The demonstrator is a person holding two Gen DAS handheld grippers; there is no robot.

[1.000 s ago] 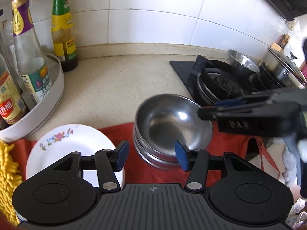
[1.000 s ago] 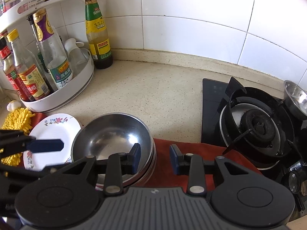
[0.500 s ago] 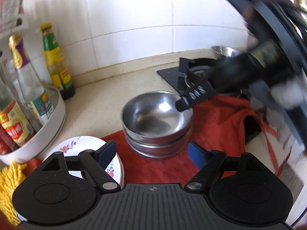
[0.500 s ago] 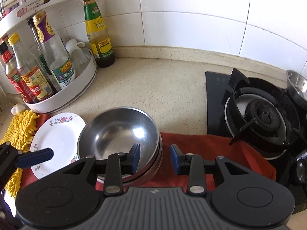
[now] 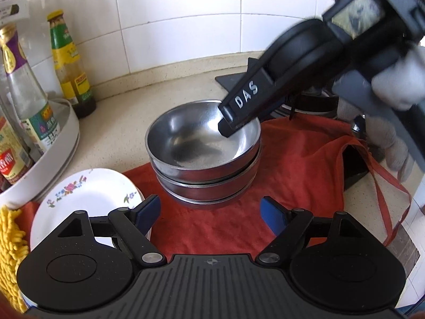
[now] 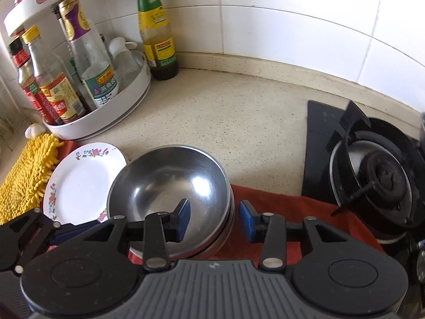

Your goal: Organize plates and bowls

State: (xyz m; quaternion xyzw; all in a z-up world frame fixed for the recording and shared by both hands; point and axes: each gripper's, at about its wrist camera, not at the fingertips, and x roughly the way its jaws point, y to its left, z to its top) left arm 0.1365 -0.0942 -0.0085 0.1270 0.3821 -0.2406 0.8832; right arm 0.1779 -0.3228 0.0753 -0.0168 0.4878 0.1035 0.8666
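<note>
A stack of steel bowls (image 5: 203, 154) sits on a red cloth (image 5: 292, 175), also in the right wrist view (image 6: 170, 199). A white flowered plate (image 5: 87, 199) lies to its left, also in the right wrist view (image 6: 79, 183). My left gripper (image 5: 211, 212) is open and empty, in front of the bowls. My right gripper (image 6: 214, 219) is open and straddles the near right rim of the top bowl. Its body (image 5: 305, 74) reaches over the bowls from the right in the left wrist view.
A white turntable rack (image 6: 106, 117) with several sauce bottles stands at the left, a green-capped bottle (image 6: 156, 32) by the wall. A yellow chenille mitt (image 6: 26, 178) lies at far left. A black gas hob (image 6: 372, 178) is at the right. Bare counter (image 6: 225, 117) lies behind the bowls.
The left gripper has pulled back from the bowls and opened wider. The right gripper has moved closer over the bowl stack, with its left finger now inside the top bowl.
</note>
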